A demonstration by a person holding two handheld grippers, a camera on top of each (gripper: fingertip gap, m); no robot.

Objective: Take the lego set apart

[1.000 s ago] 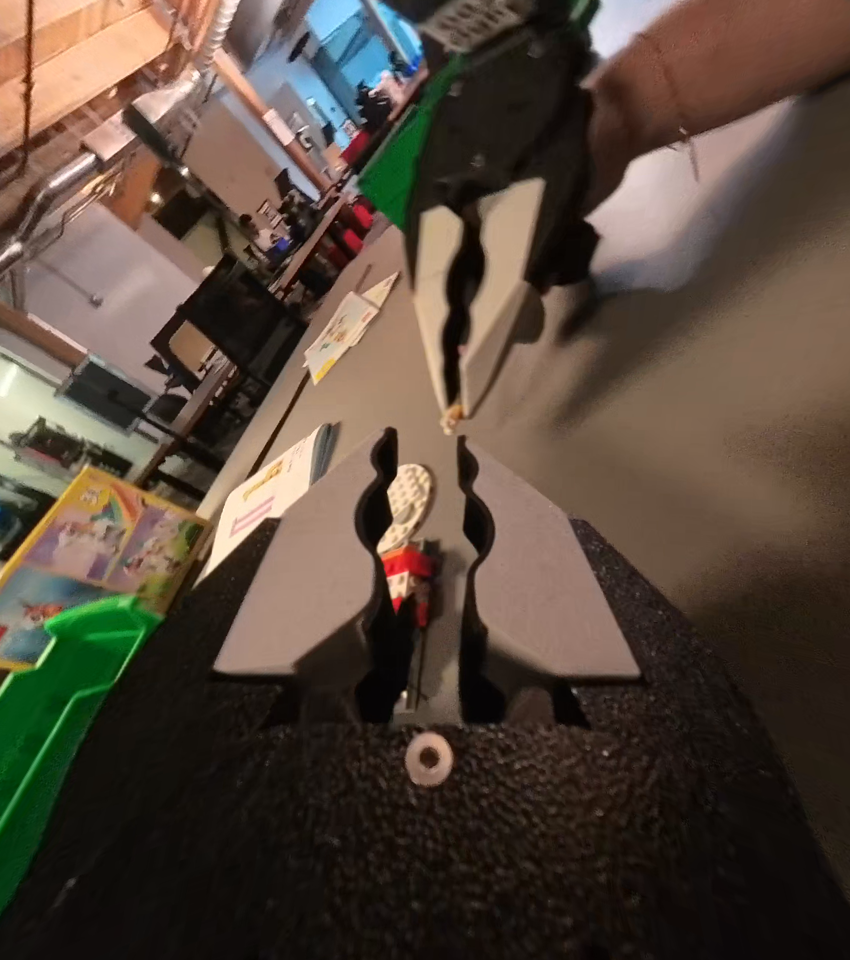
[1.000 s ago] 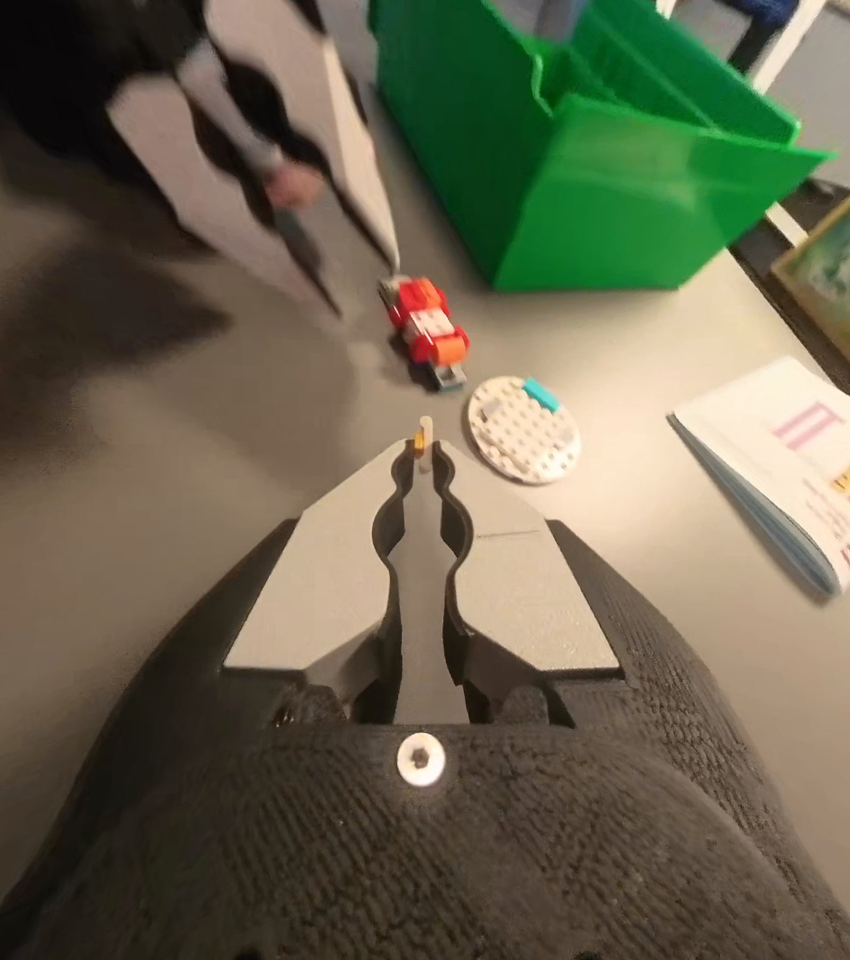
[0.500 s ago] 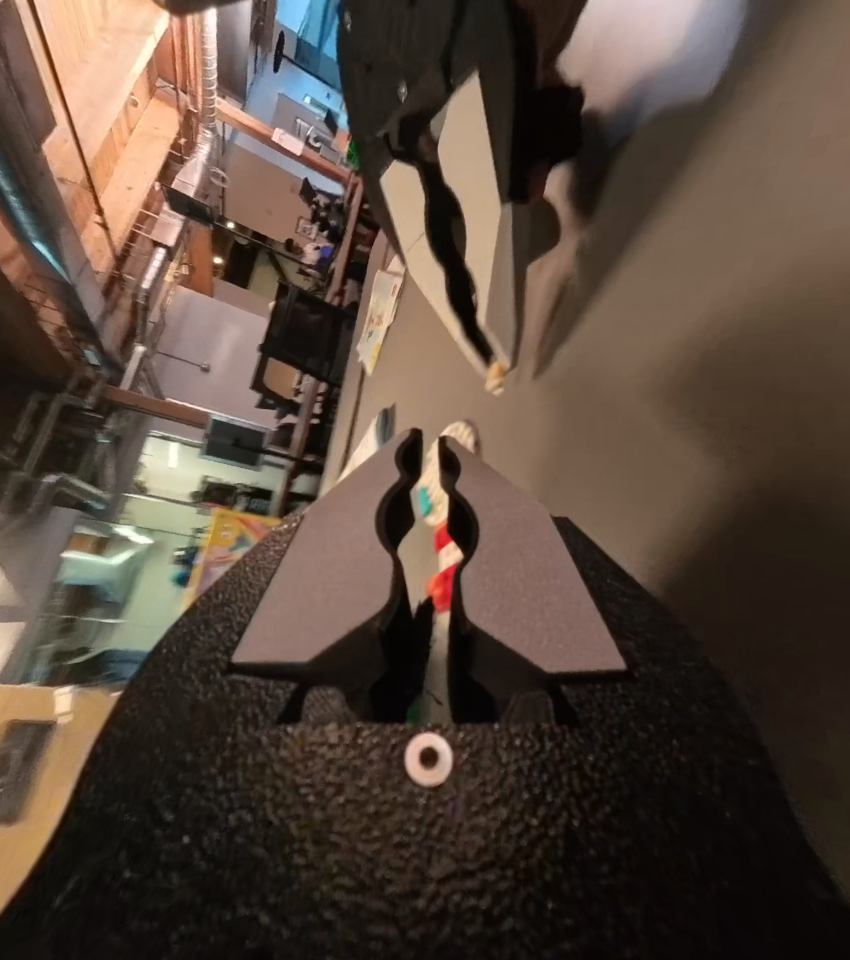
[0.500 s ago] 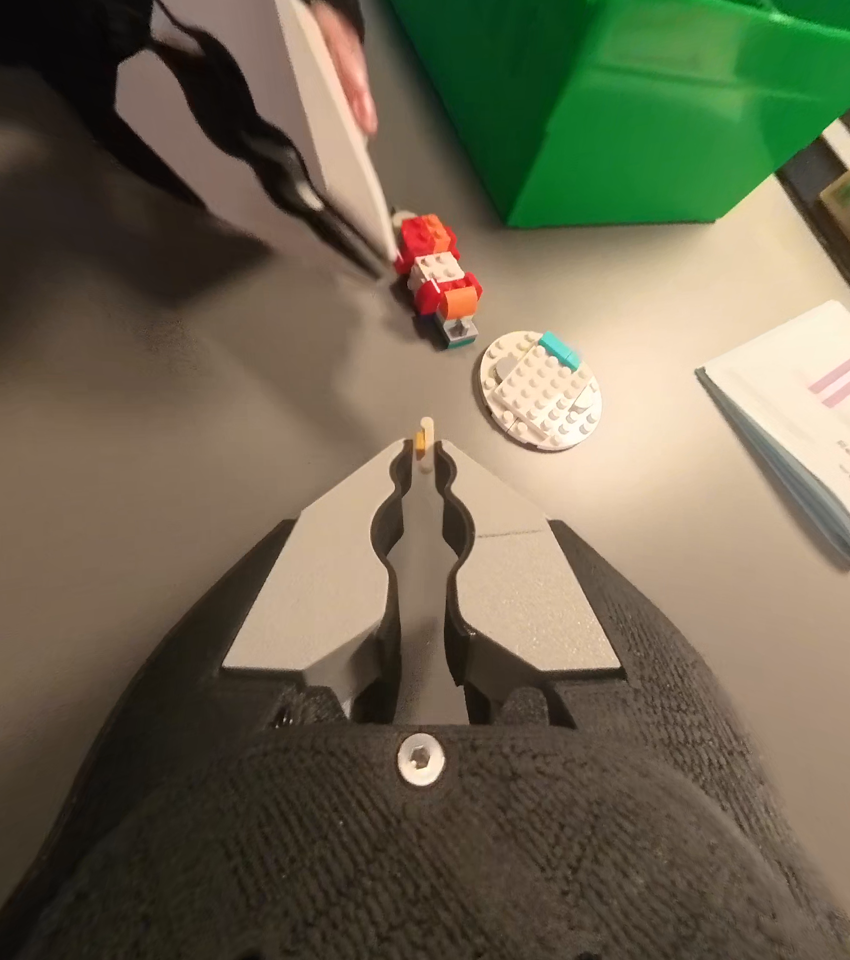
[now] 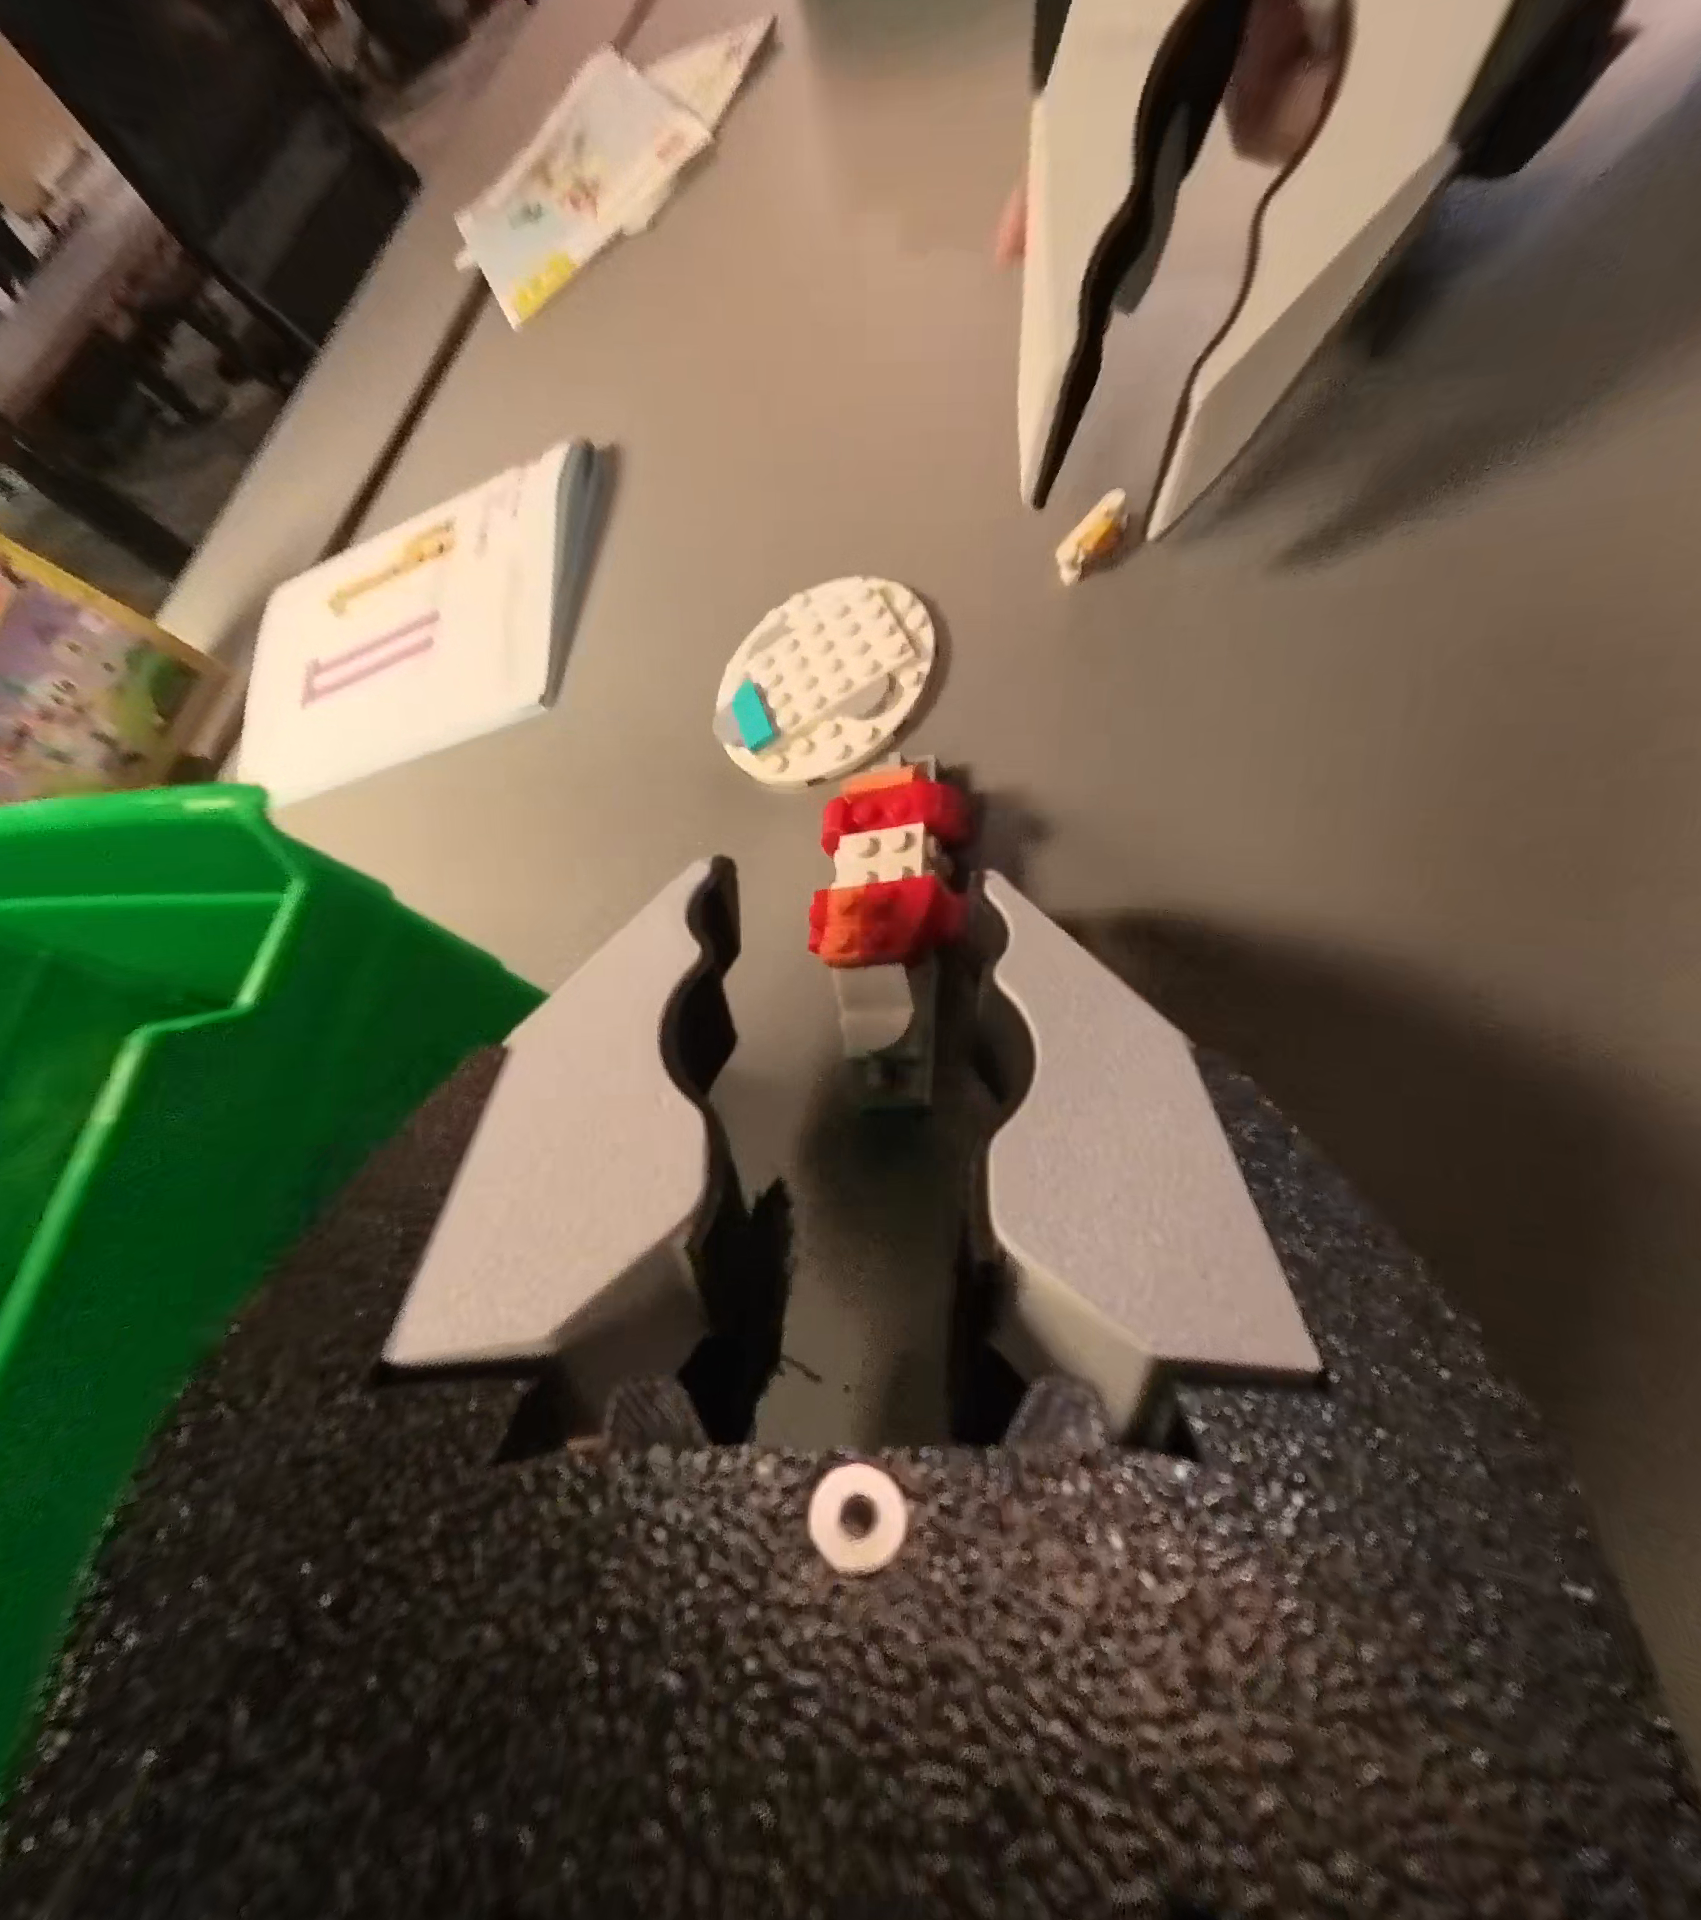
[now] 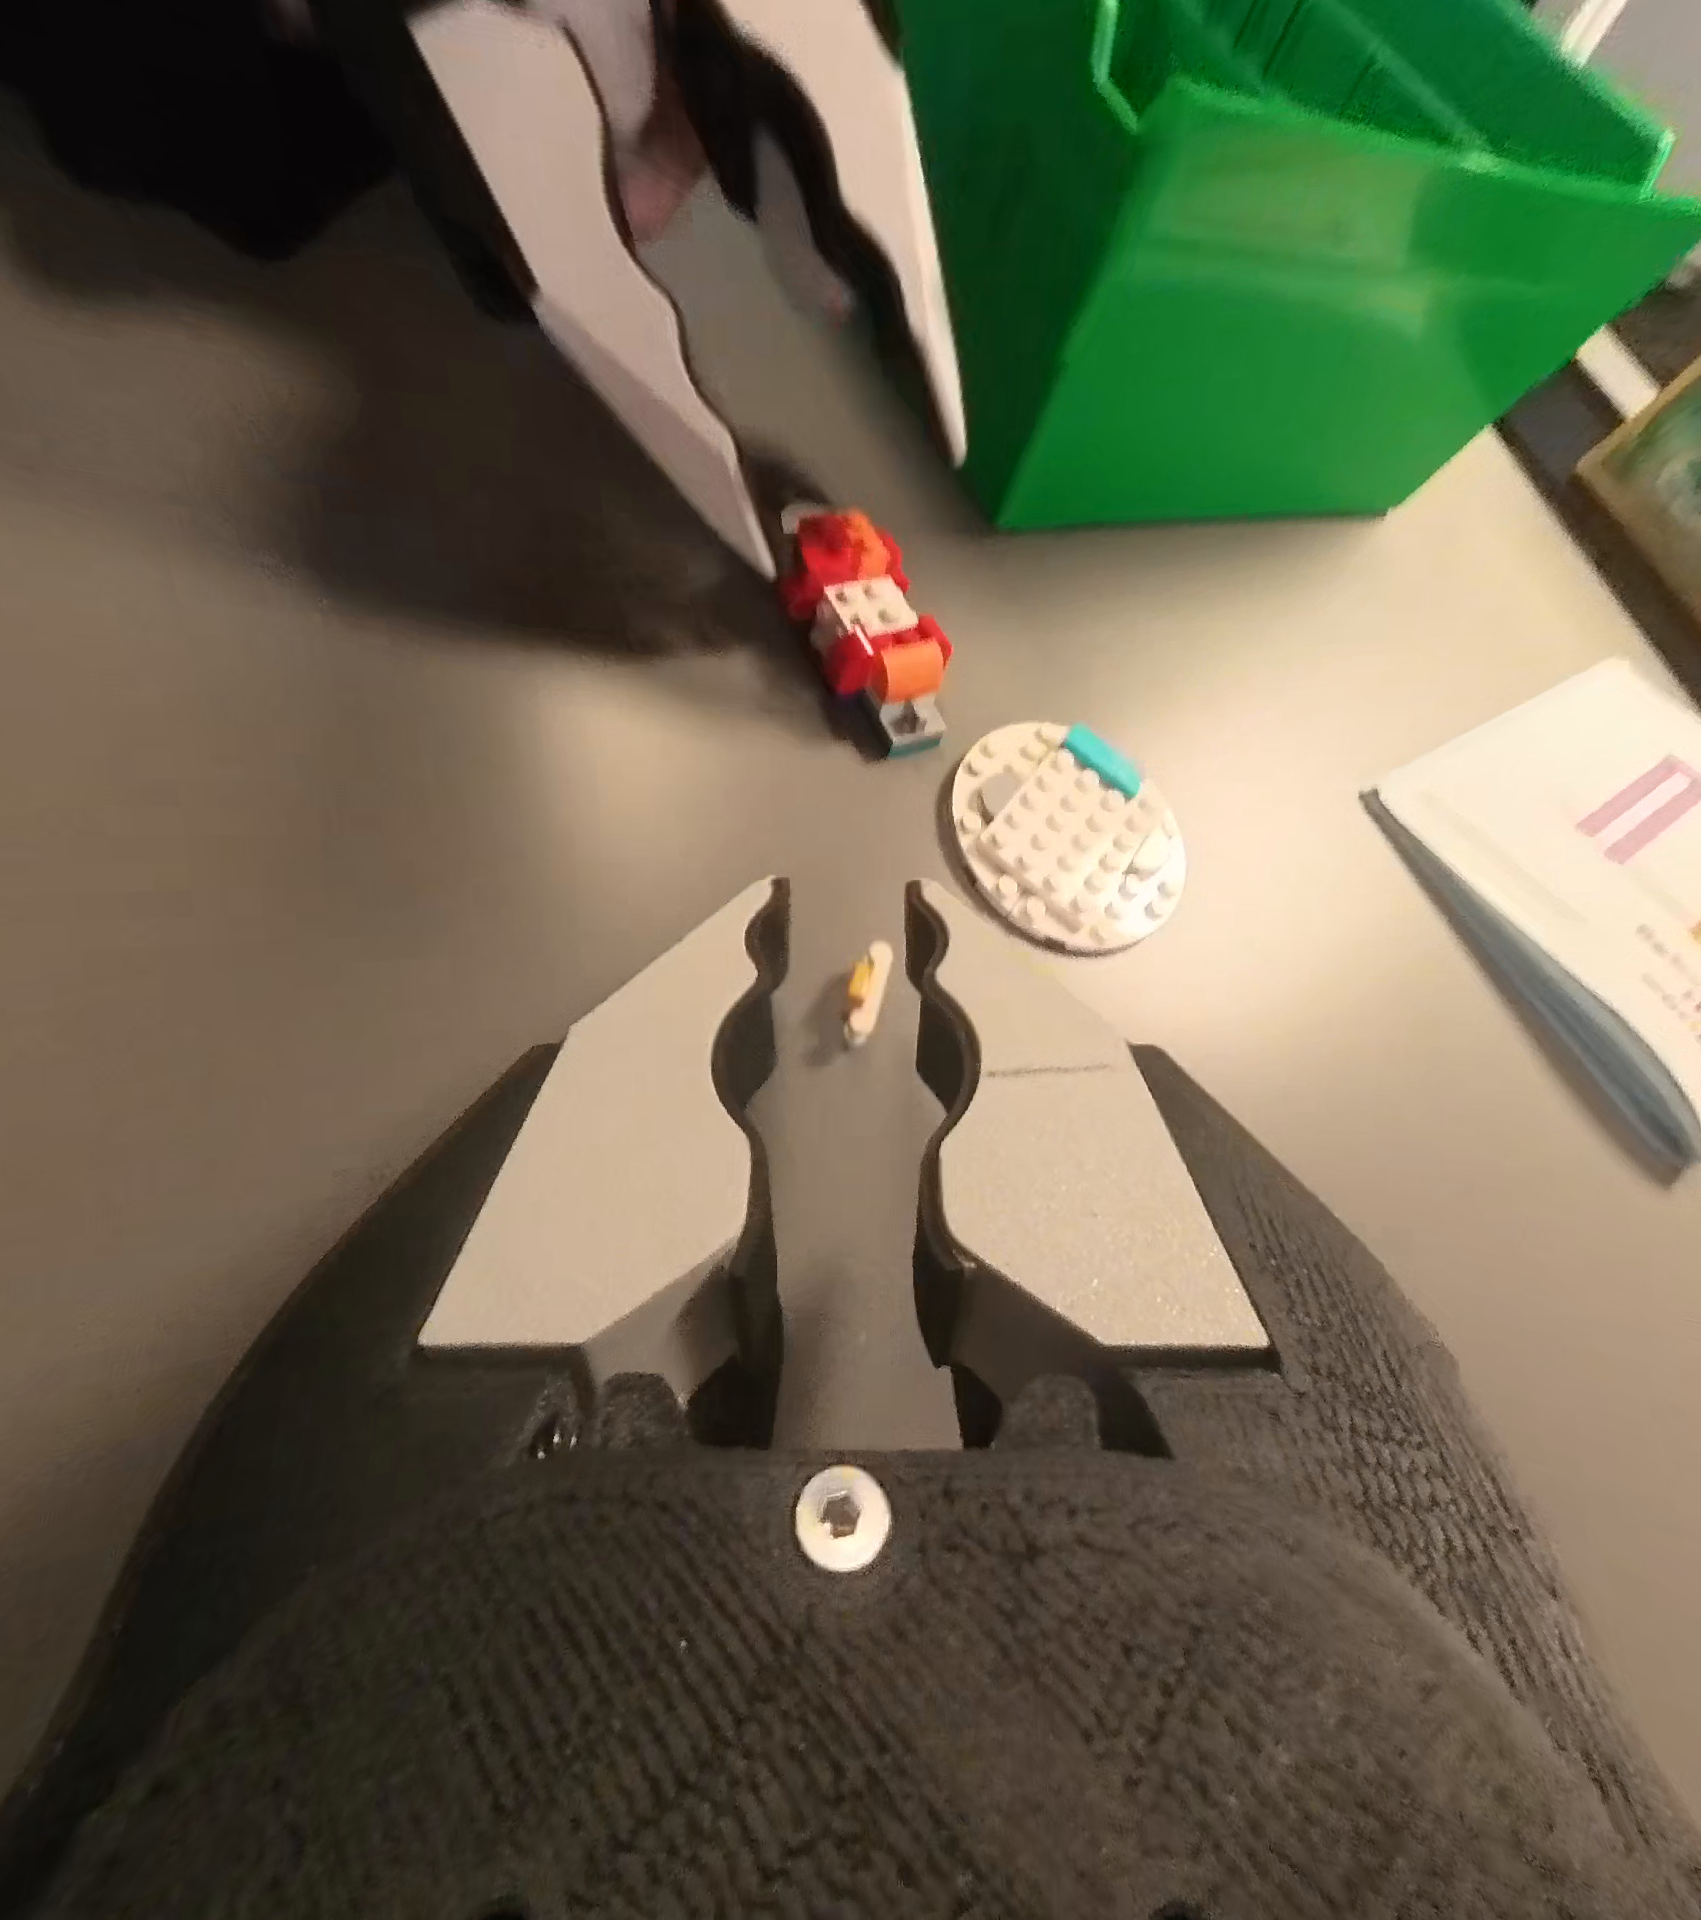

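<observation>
Looking along the left gripper (image 5: pixel 851 894), its jaws stand wide apart and empty around the red lego build (image 5: pixel 885 883) on the grey table (image 5: pixel 1448 831); a green bin (image 5: pixel 98 1039) crowds its left side. From the right gripper (image 6: pixel 846 894), parted and empty too, a small tan piece (image 6: pixel 867 992) lies between the fingers, white round plate (image 6: pixel 1069 842) just beside, booklet (image 6: pixel 1604 894) farther right.

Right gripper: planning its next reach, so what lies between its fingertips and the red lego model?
In the right wrist view, only bare grey table separates the right gripper from the red lego model.
</observation>
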